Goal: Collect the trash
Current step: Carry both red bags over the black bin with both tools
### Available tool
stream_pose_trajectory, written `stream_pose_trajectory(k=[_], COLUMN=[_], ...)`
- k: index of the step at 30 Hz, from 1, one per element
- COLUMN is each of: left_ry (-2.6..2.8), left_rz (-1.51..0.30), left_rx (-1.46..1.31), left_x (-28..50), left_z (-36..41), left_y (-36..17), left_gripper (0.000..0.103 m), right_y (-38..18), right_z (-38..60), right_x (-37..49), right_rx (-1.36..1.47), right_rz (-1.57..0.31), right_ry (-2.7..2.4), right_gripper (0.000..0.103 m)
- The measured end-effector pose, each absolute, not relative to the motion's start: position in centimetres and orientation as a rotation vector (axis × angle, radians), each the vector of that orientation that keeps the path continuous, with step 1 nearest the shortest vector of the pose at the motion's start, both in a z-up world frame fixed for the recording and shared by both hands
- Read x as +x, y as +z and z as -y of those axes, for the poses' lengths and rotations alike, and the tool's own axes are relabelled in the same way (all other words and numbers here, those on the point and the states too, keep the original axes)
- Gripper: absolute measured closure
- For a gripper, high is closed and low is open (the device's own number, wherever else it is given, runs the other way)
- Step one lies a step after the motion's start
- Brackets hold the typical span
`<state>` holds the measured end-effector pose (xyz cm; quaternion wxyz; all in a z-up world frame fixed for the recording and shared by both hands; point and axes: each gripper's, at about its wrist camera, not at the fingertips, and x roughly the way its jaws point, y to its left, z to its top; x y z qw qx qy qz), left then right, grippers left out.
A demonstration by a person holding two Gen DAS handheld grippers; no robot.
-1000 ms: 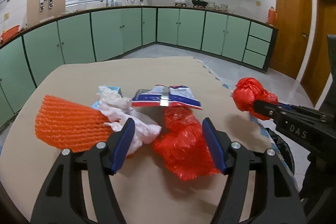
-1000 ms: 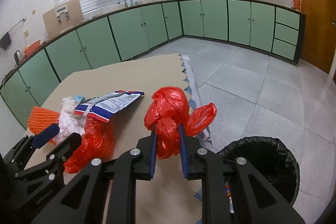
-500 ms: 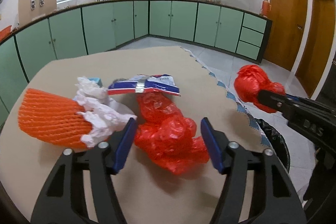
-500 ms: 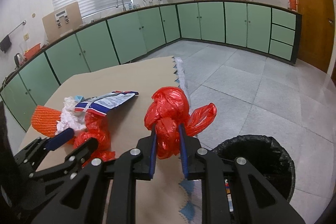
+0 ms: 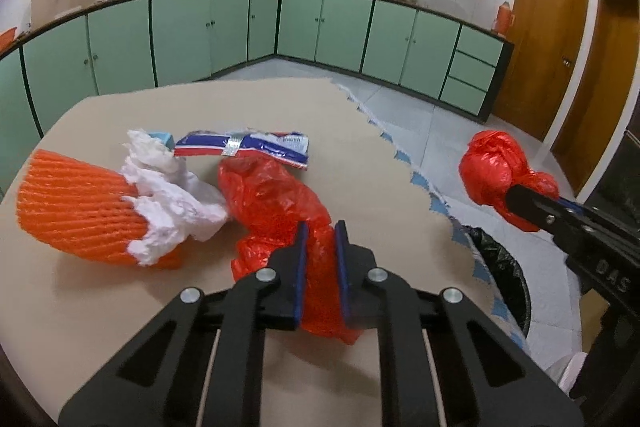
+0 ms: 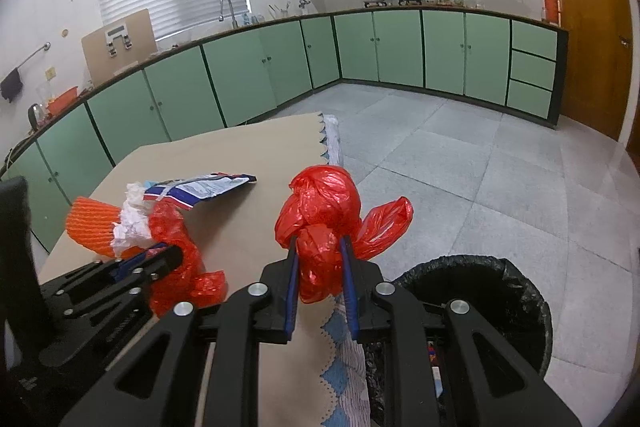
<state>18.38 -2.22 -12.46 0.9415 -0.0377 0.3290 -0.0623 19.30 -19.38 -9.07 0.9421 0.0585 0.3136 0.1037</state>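
Note:
A crumpled red plastic bag point(image 5: 272, 203) lies on the tan table point(image 5: 248, 107). My left gripper point(image 5: 320, 233) is closing its jaws on the bag's near end, and the pads press the plastic. The same bag point(image 6: 176, 239) and left gripper point(image 6: 170, 253) show at the left of the right wrist view. My right gripper point(image 6: 319, 247) is shut on a knotted red bag point(image 6: 324, 199), held in the air at the table's right edge, beside the black-lined bin point(image 6: 480, 291). That knotted bag point(image 5: 496, 167) also shows at the right of the left wrist view.
On the table lie an orange foam net point(image 5: 76, 211), white crumpled tissue point(image 5: 168, 199), a blue-and-red snack wrapper point(image 5: 248, 147) and a small blue carton point(image 5: 162, 139). A patterned cloth edge point(image 6: 344, 359) hangs at the table's right side. Green cabinets point(image 6: 360, 55) line the walls.
My left gripper has closed from wide open onto the near end of the red bag on the table. The right gripper with its knotted bag has drifted slightly to the right, toward the bin.

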Motion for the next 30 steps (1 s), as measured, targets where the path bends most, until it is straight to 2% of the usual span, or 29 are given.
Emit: stream_pose_trajectory(k=[12,30], left_ry=[-0.18,-0.338], left_rz=[-0.581,-0.512], left_rx=[-0.059,-0.008], left_x=[13.3,13.0], left_z=[3.2,10.4], left_y=[-9.5,-8.2], left_gripper=[0.092,0.092], right_y=[-7.9,-6.9], right_z=[20.7,28.0], right_x=[16.2,12.5], right_rx=[0.12,0.173], right_rz=[-0.6,-0.554], right_ry=[0.234,0.085], right_gripper=[0.084,0.084])
